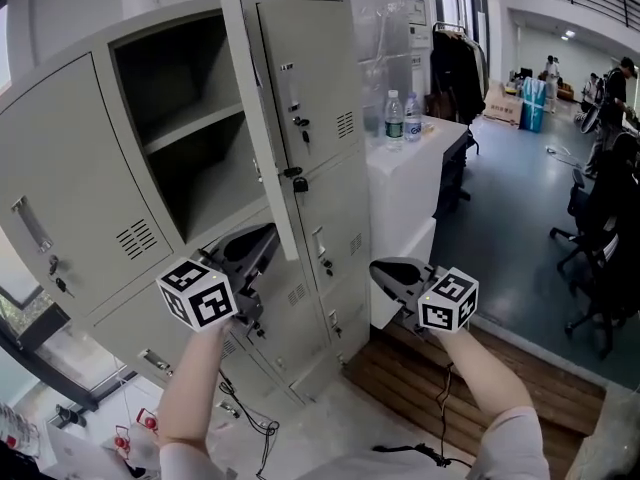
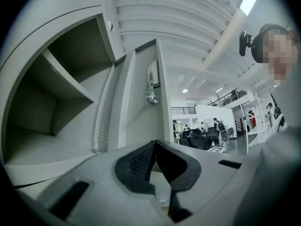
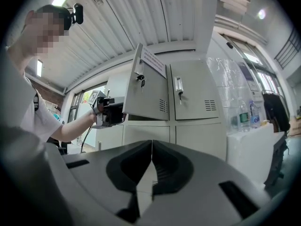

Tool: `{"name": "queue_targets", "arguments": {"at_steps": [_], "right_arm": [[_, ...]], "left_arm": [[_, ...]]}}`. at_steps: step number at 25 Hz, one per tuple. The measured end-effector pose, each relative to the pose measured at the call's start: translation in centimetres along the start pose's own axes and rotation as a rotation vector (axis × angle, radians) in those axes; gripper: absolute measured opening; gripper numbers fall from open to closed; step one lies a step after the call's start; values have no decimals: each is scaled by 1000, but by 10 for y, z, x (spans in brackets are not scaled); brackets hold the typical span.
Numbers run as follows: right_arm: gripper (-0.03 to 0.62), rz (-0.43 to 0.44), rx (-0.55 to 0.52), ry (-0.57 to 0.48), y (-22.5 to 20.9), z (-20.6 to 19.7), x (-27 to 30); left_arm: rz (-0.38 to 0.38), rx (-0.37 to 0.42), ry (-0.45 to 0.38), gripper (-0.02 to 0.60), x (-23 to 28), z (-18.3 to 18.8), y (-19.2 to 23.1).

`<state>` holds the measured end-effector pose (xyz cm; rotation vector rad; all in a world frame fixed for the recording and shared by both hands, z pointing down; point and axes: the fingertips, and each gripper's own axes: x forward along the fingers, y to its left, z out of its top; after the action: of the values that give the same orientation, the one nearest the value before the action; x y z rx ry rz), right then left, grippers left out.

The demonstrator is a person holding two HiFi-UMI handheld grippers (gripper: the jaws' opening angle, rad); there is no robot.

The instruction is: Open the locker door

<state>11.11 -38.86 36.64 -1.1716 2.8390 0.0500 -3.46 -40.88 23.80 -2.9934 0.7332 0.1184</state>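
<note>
The grey locker block (image 1: 330, 208) has its upper middle door (image 1: 258, 118) swung out, edge-on to me, with the compartment (image 1: 190, 138) and its shelf bare inside. My left gripper (image 1: 270, 236) is shut and empty, its tips just below the open door's lower edge. My right gripper (image 1: 376, 267) is shut and empty too, level, to the right of the lockers. The left gripper view shows its jaws (image 2: 155, 144) below the compartment (image 2: 51, 102) and the door's latch (image 2: 151, 97). In the right gripper view its jaws (image 3: 151, 144) point at the open door (image 3: 150, 93), which has a key (image 3: 139, 79) in it.
A white counter (image 1: 400, 178) with two water bottles (image 1: 395, 118) stands right of the lockers. A wooden pallet (image 1: 450, 388) lies under my right arm, and cables (image 1: 250, 418) trail on the floor. Office chairs (image 1: 600, 258) and distant people are at the far right.
</note>
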Motion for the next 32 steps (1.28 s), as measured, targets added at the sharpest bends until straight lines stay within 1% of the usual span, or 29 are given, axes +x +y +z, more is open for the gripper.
{"name": "queue_targets", "arguments": {"at_steps": [8,15,24,32], "right_arm": [[14,-54,-2,12,-17,-3,-34],[14,-102,-6,17,-30,-3,-65],[14,-174,-6,24,-49,-4,-105],[14,-216,-13,29,-55,-6,-124]], "left_arm": [[-66,-2,7,8,41,-6,-18],[-109,2,17,8,78,-15,-27],[-139,-28,28,8,122,-32,-28],[-155,-8,35,8,146,-40,-29]]}}
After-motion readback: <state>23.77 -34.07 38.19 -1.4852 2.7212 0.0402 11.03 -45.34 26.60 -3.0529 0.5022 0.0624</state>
